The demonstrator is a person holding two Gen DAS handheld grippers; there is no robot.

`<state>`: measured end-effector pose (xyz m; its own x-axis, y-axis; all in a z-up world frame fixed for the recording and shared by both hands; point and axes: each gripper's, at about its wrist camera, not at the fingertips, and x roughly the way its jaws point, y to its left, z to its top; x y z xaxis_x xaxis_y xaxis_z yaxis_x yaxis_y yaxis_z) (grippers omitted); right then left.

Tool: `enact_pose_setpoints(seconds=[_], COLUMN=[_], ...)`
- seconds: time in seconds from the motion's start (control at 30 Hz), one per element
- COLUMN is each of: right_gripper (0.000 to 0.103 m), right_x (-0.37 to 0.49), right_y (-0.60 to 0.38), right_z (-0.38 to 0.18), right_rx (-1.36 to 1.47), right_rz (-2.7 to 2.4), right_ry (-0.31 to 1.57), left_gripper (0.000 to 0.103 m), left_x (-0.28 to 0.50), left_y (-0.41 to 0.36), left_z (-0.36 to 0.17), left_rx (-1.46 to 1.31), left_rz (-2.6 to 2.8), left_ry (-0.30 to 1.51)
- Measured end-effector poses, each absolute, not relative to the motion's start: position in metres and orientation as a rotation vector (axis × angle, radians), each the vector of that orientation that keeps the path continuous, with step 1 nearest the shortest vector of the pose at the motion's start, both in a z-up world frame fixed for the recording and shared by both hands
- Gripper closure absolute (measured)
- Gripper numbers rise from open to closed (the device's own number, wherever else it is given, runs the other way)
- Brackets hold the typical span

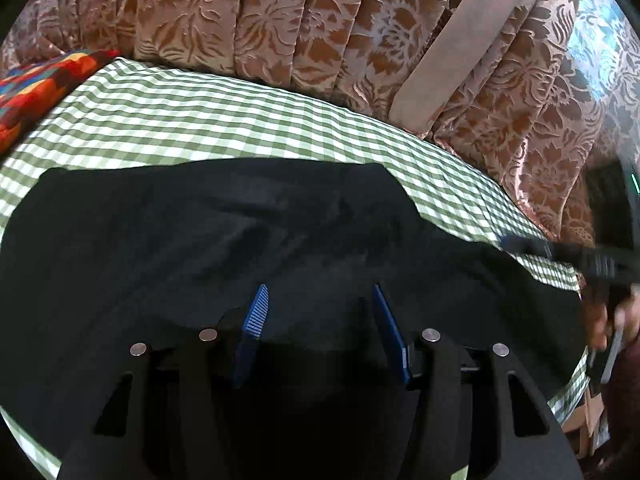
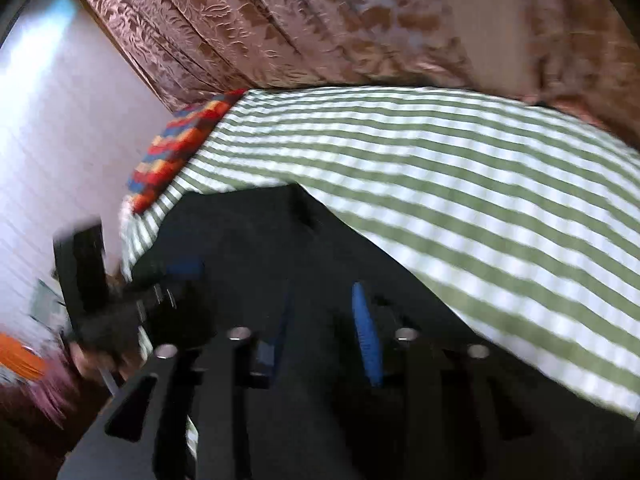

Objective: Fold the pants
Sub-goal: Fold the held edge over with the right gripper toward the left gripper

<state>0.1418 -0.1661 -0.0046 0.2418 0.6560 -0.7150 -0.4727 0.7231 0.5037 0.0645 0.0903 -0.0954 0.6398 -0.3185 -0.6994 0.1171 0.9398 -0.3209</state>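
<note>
black pants [image 1: 248, 240] spread over the near edge of the green-checked bed cover [image 1: 224, 120], far corner flat. left gripper [image 1: 320, 300] above the dark cloth, fingers [image 1: 256, 312] spread, nothing pinched. right gripper [image 2: 324, 312] blurred above the pants [image 2: 256, 232], fingers [image 2: 366, 336] apart. floral curtain [image 1: 320, 20] beyond the far edge.

Right wrist view is motion-blurred; pants [image 2: 260, 240] are cut off at bottom edge, folds can't be resolved.
</note>
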Motion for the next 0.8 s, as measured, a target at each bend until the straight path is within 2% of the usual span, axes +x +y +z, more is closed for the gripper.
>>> enact_pose_setpoints(seconds=[0.13,0.27,0.3,0.33,0.37,0.43,0.53,0.67,0.77,0.8], right_gripper=[0.059,0.06,0.064,0.084,0.09,0.094,0.095,0.092,0.084,0.077], right_x=[0.183,0.202,0.204,0.204,0.201,0.197,0.205,0.218,0.224,0.226], right_y=[-0.127,-0.1,-0.093,-0.087,-0.083,-0.076,-0.073,-0.063,-0.073,-0.081], right_z=[-0.014,-0.032,-0.037,-0.04,-0.04,-0.029,-0.021,-0.049,-0.057,-0.055], right_rx=[0.285,0.254,0.227,0.19,0.168,0.105,0.058,0.0,0.111,0.172], right_rz=[0.812,0.826,0.827,0.831,0.841,0.846,0.818,0.786,0.803,0.811], right_ry=[1.146,1.235,1.252,1.257,1.252,1.192,1.141,1.199,1.219,1.223], left_gripper=[0.05,0.05,0.05,0.05,0.05,0.05,0.05,0.05,0.05,0.05], left_x=[0.06,0.061,0.06,0.06,0.06,0.06,0.066,0.079,0.078,0.077], left_y=[0.091,0.087,0.087,0.086,0.087,0.088,0.092,0.088,0.078,0.076], left_z=[-0.099,-0.101,-0.101,-0.101,-0.1,-0.099,-0.099,-0.111,-0.112,-0.11], left_rx=[-0.232,-0.226,-0.227,-0.226,-0.227,-0.228,-0.26,-0.234,-0.165,-0.152], left_rz=[-0.27,-0.283,-0.288,-0.291,-0.296,-0.301,-0.297,-0.253,-0.216,-0.214], left_ry=[0.835,0.828,0.824,0.822,0.818,0.812,0.815,0.871,0.872,0.875])
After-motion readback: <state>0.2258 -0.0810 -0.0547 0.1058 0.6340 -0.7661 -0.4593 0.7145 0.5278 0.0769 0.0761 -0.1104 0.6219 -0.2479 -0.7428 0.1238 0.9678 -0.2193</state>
